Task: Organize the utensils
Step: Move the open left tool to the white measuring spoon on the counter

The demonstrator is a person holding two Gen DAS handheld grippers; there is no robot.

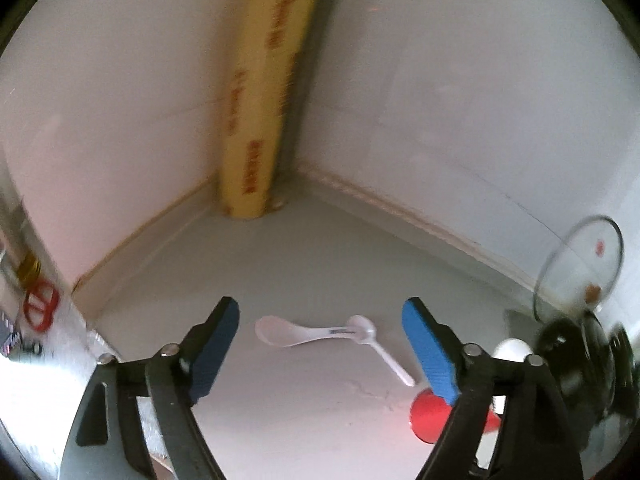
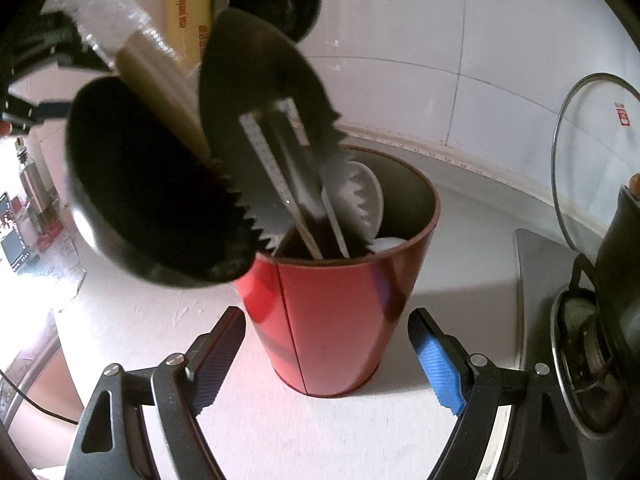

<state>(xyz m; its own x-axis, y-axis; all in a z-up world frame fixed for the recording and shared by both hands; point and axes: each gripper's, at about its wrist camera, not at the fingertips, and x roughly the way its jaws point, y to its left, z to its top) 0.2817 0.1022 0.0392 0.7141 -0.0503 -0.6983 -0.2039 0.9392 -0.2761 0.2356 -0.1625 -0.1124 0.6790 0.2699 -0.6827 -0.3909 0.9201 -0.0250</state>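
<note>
Two white plastic spoons lie crossed on the grey counter: a larger one (image 1: 288, 334) and a smaller one (image 1: 378, 344). My left gripper (image 1: 320, 344) is open and empty, hovering just short of them, its fingers either side. A red utensil holder (image 2: 332, 312) stands on the counter, filled with black serrated spatulas (image 2: 256, 128), a black ladle (image 2: 148, 200), a wooden handle and a white spoon (image 2: 366, 200). My right gripper (image 2: 328, 352) is open, its fingers flanking the holder's base without touching. The holder shows in the left wrist view (image 1: 430, 416) behind the right finger.
A yellow roll of wrap (image 1: 260, 92) leans in the wall corner. A glass pot lid (image 2: 588, 152) leans on the tiled wall at right, beside a stove burner (image 2: 588, 352) and dark kettle (image 2: 624, 264). Red-handled scissors (image 1: 40, 306) hang at far left.
</note>
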